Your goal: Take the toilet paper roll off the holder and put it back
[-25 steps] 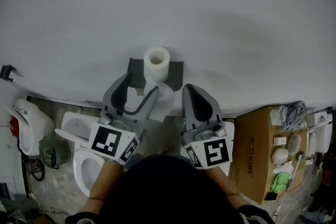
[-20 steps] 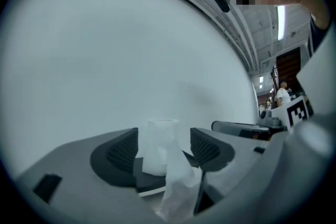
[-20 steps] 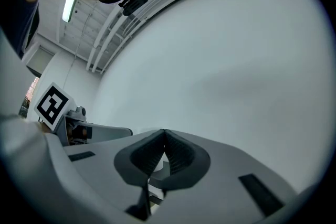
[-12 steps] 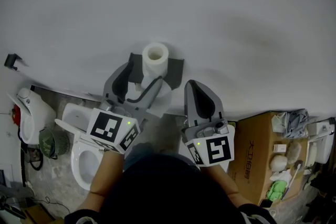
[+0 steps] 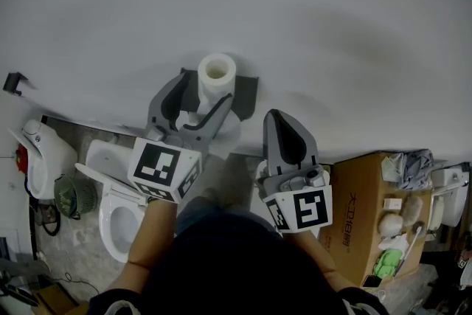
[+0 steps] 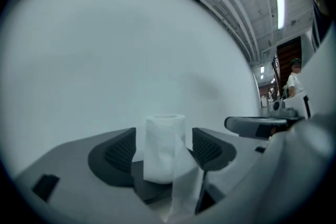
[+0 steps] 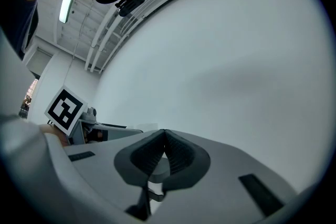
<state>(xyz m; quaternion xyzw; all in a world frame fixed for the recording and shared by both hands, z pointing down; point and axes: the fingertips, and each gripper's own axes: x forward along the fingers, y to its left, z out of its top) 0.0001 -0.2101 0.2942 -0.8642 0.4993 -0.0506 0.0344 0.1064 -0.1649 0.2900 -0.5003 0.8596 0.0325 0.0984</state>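
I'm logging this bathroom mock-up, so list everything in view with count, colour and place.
toilet paper roll: one, white, upright on the holder, loose end hanging
holder: one, dark grey, on the wall
wall: one, white, ahead
toilet: one, white, lower left
fan: one, green, beside the toilet
cardboard box: one, brown, lower right, small items on top
left gripper: one, grey, fingers have just been opening, roll between them
right gripper: one, grey, shut, empty, right of the roll
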